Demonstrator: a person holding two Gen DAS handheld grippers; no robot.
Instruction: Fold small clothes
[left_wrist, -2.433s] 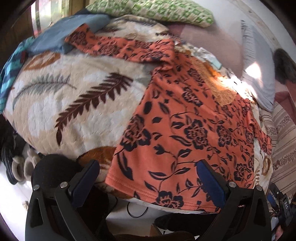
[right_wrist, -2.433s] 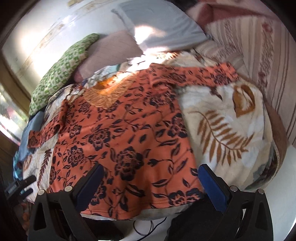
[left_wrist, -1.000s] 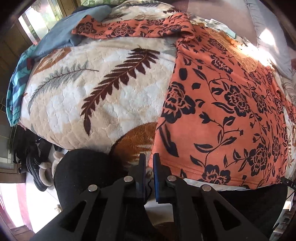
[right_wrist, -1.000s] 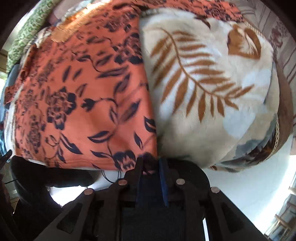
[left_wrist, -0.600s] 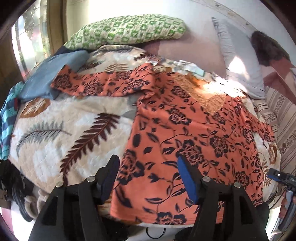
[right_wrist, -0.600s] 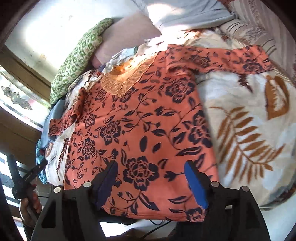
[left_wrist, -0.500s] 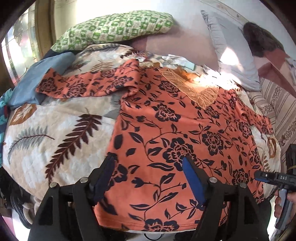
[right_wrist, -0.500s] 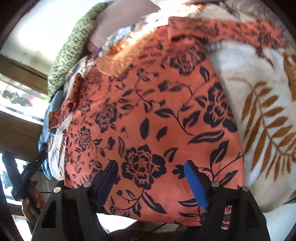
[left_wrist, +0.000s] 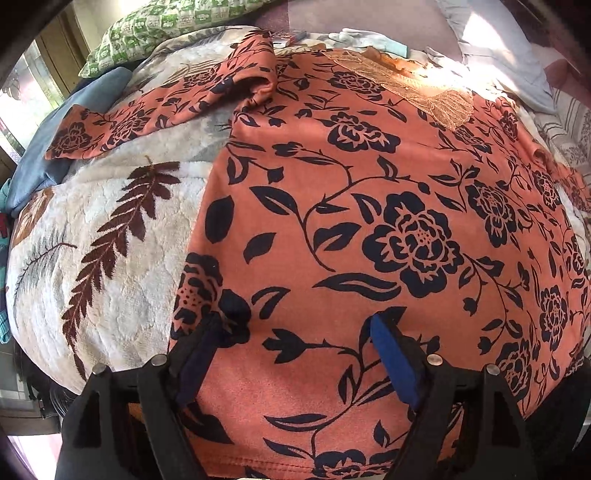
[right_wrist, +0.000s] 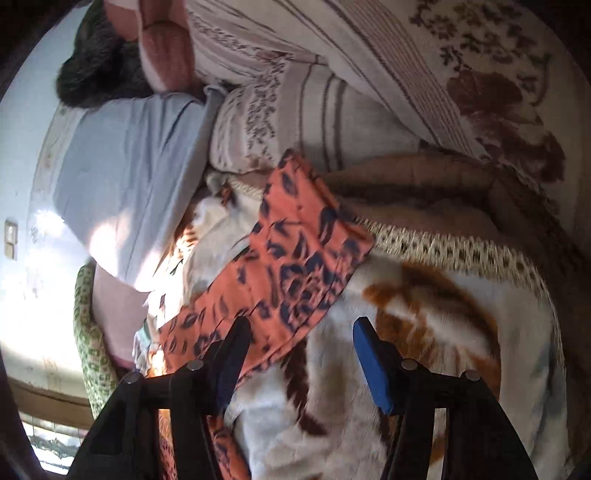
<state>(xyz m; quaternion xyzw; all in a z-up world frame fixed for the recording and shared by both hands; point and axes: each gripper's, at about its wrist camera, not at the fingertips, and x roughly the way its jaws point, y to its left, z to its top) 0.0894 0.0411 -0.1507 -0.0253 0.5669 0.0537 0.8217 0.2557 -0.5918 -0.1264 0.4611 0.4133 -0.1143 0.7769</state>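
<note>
Both tools, left tool and right tool, gape above the orange top, hem nearest, neckline away.

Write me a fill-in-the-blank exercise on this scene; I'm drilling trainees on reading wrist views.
1. The top is orange with dark ____ print.
2. Both hand-held grippers, left and right, are ____.
3. The right one points at a ____ of the top.
4. The top lies on a blanket printed with ____.

Missing: floral; open; sleeve; leaves
</note>
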